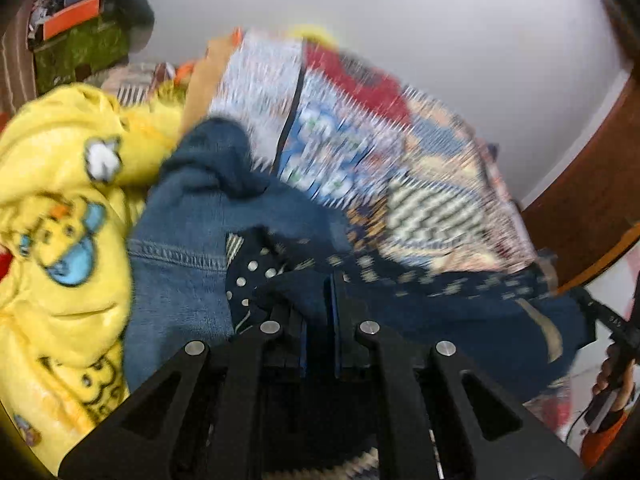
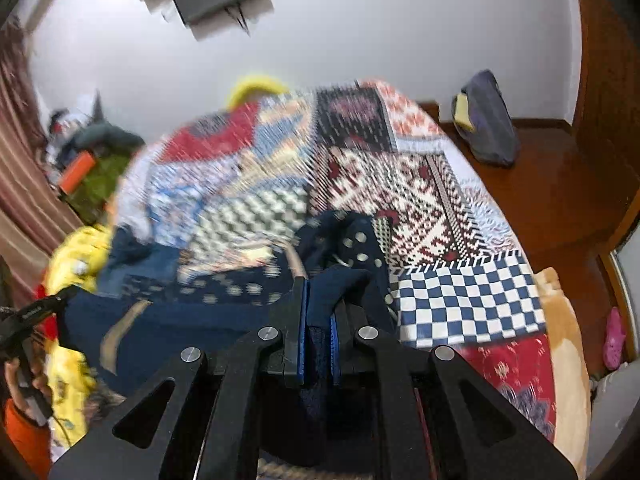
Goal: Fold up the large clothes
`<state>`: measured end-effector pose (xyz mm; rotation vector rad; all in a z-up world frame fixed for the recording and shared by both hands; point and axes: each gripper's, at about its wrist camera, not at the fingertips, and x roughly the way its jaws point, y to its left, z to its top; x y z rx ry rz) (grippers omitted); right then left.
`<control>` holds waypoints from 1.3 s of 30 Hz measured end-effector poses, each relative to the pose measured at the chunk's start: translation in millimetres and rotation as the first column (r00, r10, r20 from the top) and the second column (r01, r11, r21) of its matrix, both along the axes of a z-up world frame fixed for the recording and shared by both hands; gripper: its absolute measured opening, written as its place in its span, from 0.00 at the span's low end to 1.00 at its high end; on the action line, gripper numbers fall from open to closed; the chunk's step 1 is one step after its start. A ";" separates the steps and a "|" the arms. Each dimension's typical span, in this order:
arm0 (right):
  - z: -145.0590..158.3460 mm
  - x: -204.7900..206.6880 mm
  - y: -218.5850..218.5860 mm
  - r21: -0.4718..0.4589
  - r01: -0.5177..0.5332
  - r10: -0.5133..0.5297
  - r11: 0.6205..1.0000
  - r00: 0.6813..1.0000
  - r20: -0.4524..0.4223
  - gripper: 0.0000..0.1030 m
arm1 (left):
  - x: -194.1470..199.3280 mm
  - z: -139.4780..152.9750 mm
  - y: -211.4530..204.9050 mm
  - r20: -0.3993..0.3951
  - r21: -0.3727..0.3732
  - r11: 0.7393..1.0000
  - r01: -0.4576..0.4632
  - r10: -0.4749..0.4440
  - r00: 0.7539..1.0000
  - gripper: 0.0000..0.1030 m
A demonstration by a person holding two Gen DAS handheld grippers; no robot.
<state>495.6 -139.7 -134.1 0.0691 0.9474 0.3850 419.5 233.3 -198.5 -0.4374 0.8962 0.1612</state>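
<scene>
A dark navy garment point(image 1: 440, 312) with pale dots stretches across the patchwork bedspread point(image 1: 360, 128). My left gripper point(image 1: 320, 300) is shut on one end of it, cloth bunched between the blue pads. In the right wrist view the same navy garment point(image 2: 192, 312) runs leftward, and my right gripper point(image 2: 318, 308) is shut on its other end, fabric squeezed between the pads. The left gripper's handle and a hand point(image 2: 24, 376) show at the far left of the right view. Both views are motion-blurred.
A yellow printed garment point(image 1: 60, 220) and blue jeans point(image 1: 176, 248) lie left of the navy one. The patchwork bedspread point(image 2: 440, 208) covers the bed. A dark bag point(image 2: 486, 120) sits on the wooden floor point(image 2: 560, 192) beside the wall. Clutter point(image 1: 80, 32) is piled far left.
</scene>
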 end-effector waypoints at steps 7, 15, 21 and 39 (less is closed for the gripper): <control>-36.1 12.7 -13.2 0.022 -0.047 0.049 0.999 0.995 -0.088 0.10 | 18.9 -54.1 -16.9 -0.120 0.099 0.990 0.104 -0.092 0.988 0.11; 8.6 -27.5 -37.7 -0.091 0.009 -0.008 0.996 1.000 0.005 0.25 | -9.9 -1.0 -43.6 -0.135 0.250 0.941 0.228 -0.199 0.971 0.34; 25.8 -71.1 -20.3 -0.039 -0.090 0.092 0.995 0.995 0.044 0.32 | -42.6 38.0 -78.1 -0.029 0.295 0.921 0.255 -0.258 0.966 0.62; -28.8 -47.3 105.6 -0.114 -0.343 0.341 0.932 0.939 -0.040 0.36 | 16.7 -12.3 -109.8 -0.045 0.401 0.886 0.234 -0.236 0.971 0.68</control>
